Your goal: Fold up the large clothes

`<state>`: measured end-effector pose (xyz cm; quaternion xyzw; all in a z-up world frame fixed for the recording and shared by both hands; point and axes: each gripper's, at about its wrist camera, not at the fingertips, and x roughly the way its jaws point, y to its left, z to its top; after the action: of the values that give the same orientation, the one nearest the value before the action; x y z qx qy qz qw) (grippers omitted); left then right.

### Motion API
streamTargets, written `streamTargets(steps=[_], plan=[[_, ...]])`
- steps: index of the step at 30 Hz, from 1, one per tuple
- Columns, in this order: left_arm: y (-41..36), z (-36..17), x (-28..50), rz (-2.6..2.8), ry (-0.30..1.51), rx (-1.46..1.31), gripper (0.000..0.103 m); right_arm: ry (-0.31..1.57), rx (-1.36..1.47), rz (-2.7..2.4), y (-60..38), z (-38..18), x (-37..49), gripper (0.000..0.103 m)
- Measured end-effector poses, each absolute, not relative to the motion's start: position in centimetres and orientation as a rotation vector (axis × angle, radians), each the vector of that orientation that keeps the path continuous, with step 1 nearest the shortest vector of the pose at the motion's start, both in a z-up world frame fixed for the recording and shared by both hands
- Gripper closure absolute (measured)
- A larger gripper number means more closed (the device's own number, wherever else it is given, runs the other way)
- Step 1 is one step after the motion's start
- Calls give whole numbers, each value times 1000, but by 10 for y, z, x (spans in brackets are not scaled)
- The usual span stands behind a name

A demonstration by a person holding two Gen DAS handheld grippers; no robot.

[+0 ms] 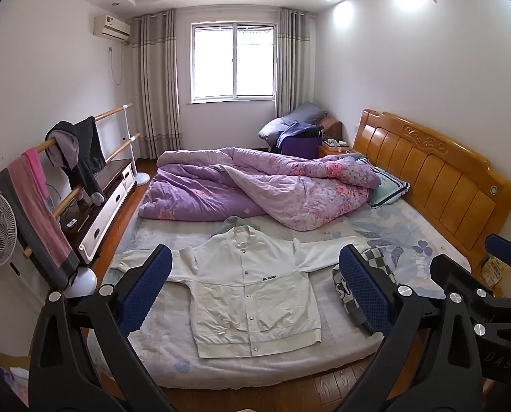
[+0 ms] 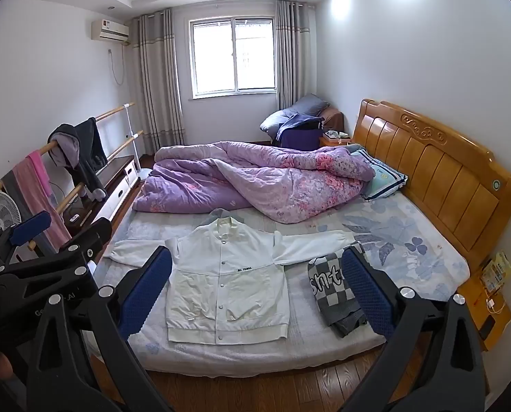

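**While the jacket waits flat, both grippers hang open above the bed**

While the white jacket lies spread on the near part of the bed, front side up and snapped closed, neither gripper touches it. Its two sleeves stretch out to the sides, and the hem points toward the floor edge of the mattress. The left gripper hovers before the bed with its jaws spread wide and nothing between them; the right gripper is released in the same way, also empty. Beside the jacket's right sleeve rests a folded checkered garment, close to the sleeve, and the purple quilt is bunched behind the collar.

The step in hand is probably the first fold. To do it well, I think each gripper should come down on one sleeve near the cuff, pinch only one layer of cloth, and carry it across the chest so the sleeve lies straight. The right side needs care, because the checkered garment sits so near and could be caught together with the sleeve. Lifting low keeps the body of the jacket from sliding.
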<state>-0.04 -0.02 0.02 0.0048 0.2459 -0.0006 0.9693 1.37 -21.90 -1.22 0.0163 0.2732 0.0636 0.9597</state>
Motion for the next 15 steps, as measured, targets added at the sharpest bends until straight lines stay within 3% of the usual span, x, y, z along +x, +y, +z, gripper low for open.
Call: streamTargets(steps=[15], plan=[[0,0,0,-3,503,1,5,555,28,126,-210,-10,14,8]])
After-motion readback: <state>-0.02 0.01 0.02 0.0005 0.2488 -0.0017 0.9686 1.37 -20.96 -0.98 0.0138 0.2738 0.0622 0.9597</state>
